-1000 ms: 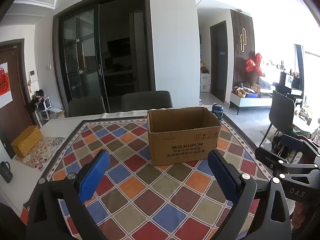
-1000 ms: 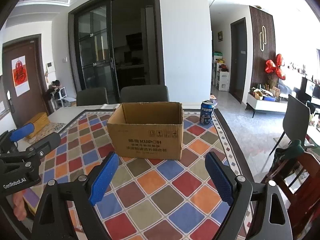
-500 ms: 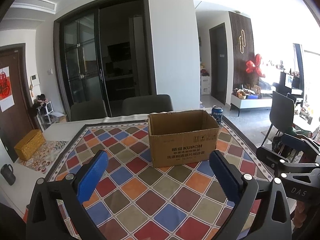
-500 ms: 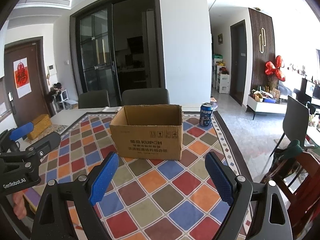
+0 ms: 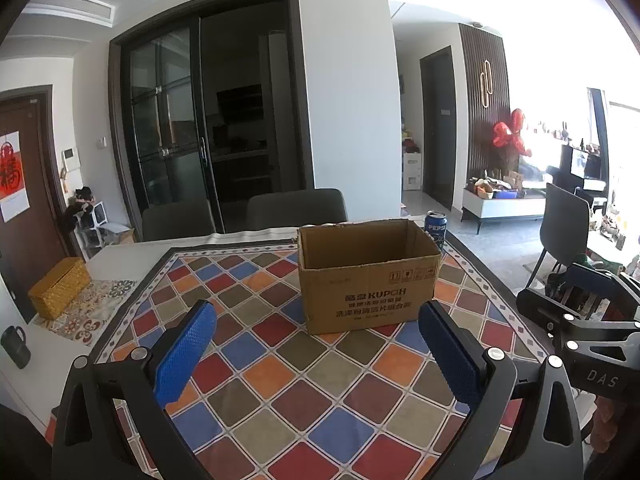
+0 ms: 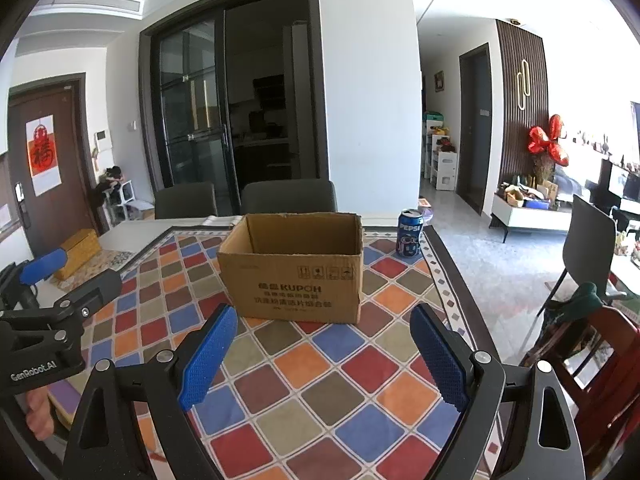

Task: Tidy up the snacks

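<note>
An open brown cardboard box (image 5: 368, 280) (image 6: 294, 272) stands upright on the checked tablecloth (image 5: 280, 364) (image 6: 320, 380), a short way ahead of both grippers. Only its upper inner walls show; its bottom is hidden. A blue Pepsi can (image 5: 436, 227) (image 6: 409, 234) stands behind the box's right corner. My left gripper (image 5: 317, 311) (image 6: 60, 276) is open with nothing between its blue pads. My right gripper (image 6: 325, 314) (image 5: 576, 312) is open too, level with it on the right, with nothing between its fingers.
Two dark chairs (image 6: 288, 196) stand at the table's far side. A yellow woven box (image 5: 60, 288) and a black mug (image 5: 16, 346) sit on the white tabletop at the left. A wooden chair (image 6: 596, 364) and a dark chair (image 6: 588, 236) stand to the right.
</note>
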`<state>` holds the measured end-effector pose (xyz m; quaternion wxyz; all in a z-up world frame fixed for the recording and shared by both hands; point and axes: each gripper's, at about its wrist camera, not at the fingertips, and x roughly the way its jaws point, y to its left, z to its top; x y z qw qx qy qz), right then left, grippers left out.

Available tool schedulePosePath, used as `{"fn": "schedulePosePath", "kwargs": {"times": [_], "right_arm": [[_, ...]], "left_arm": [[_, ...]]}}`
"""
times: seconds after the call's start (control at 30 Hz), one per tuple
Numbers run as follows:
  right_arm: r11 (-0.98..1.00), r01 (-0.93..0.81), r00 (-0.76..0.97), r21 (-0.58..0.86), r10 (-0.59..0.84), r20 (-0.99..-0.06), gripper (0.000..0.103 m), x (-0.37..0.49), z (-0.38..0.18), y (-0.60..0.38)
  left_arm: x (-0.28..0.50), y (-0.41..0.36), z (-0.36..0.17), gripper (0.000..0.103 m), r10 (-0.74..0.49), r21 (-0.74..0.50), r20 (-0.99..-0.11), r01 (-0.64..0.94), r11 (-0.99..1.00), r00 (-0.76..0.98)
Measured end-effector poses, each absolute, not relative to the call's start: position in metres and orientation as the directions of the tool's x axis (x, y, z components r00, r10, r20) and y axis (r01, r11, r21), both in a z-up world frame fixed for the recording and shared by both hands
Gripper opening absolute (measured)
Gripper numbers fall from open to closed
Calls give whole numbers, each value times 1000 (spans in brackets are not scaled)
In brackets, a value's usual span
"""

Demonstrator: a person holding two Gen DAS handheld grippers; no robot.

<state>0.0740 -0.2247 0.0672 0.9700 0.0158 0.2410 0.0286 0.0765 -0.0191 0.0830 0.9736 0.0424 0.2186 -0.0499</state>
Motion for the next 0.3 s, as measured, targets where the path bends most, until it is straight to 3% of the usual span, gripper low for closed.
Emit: {"fn": "schedulePosePath", "kwargs": {"times": [0.3], "right_arm": [[998,-49,881,44,64,-469,89,75,68,-225]], "left_arm": [[79,-18,82,103,-79,45,-435,109,993,897]]}}
